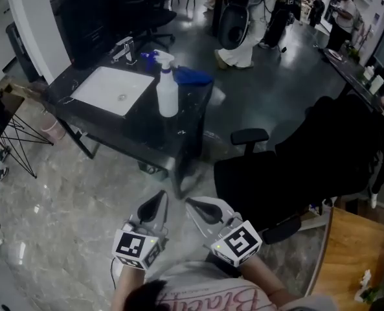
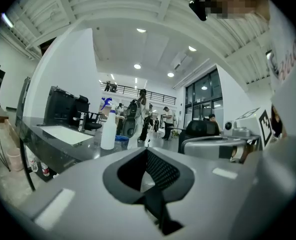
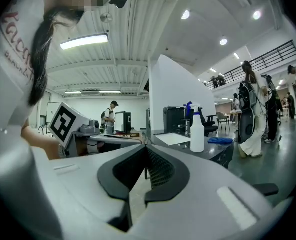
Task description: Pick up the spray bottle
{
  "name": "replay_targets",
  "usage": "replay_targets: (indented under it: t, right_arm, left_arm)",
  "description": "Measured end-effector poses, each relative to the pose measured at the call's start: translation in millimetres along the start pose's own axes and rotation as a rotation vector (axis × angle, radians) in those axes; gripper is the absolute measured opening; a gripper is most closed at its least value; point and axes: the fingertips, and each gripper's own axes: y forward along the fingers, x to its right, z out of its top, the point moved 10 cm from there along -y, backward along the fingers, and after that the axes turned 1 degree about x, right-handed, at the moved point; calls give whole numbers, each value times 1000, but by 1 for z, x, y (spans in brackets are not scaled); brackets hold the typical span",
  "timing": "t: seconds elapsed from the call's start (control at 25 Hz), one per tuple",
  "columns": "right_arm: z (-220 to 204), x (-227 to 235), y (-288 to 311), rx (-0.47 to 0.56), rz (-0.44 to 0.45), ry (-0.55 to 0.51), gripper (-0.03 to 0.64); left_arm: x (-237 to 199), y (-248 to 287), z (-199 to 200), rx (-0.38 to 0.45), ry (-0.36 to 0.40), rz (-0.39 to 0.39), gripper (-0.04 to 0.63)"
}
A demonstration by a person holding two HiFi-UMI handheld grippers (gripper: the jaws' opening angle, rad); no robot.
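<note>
Both grippers are empty and clenched. The left gripper [image 1: 159,201] has its jaws pressed together at the tips with nothing between them; its own view shows the two dark pads meeting along one line, with only the room beyond. The right gripper [image 1: 194,205] stands the same way, jaws together, neither holding nor touching anything. The two are held side by side close in front of the person's chest, above the grey marbled floor [image 1: 62,219]. They point roughly level toward the counter [image 1: 146,131] and are well apart from it.

The spray bottle [image 1: 167,91] stands upright on the dark counter, base down and long axis vertical. It is just beside the right edge of the white sink [image 1: 111,89] set into the counter top. A blue cloth [image 1: 193,76] lies near it, behind and to its right in the head view. The bottle's body is pale, and its head is white with a blue nozzle part. In the head view that nozzle points left, toward the faucet [image 1: 124,49] at the back of the sink. Both gripper views likewise show the blue part on the left side of the bottle's neck. A black office chair [image 1: 308,161] stands on the floor to the right of the grippers.
</note>
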Motion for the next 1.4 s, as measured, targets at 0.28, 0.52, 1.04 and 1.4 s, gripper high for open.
replay_targets:
  t: [0.28,0.52,1.04,1.4]
  right_arm:
    - [8,73,43,-10,12,51,2]
    - [25,129,94,-34,110,20,2]
    - [37,211,140,-12,207,12,2]
    - [35,233,142,-28,150,15,2]
  left_arm:
    - [-33,64,21,14,54,1,0]
    - [-68,131,27,3,72,33,93]
    - [-138,255,14,27,102,198,439]
    - [-170,327,-4,-48,111,234,509]
